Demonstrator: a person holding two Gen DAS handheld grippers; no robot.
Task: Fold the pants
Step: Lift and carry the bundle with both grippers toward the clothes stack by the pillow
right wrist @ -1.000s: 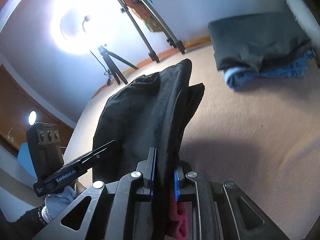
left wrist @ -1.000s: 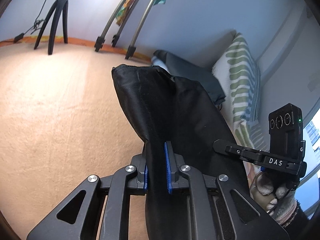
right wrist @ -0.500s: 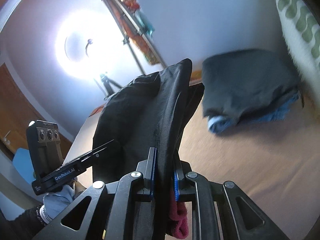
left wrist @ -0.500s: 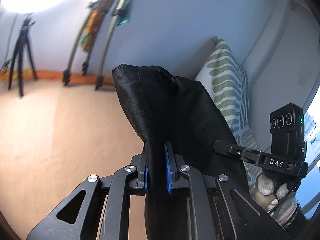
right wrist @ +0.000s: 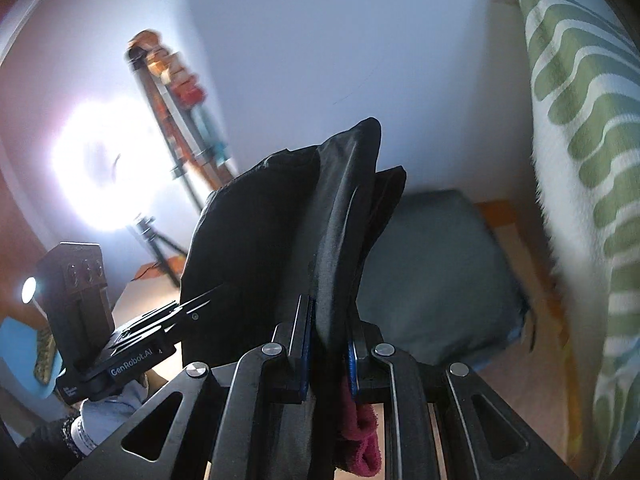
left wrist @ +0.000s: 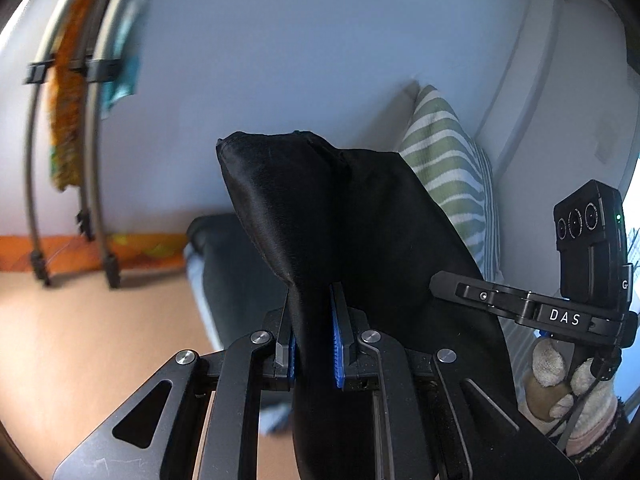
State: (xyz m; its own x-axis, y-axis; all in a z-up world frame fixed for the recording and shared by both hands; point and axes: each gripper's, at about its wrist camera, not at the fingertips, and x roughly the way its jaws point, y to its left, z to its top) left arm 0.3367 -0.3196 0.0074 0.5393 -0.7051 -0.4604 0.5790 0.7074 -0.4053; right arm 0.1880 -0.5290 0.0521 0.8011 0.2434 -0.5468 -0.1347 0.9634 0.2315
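One tan bed surface is seen below, with one green-striped pillow at the wall. One folded dark stack lies near the pillow. One pair of black pants is held up above the bed by two grippers. Left gripper is clamped on one fabric edge; right gripper is clamped on another. One gloved hand is seen at right.
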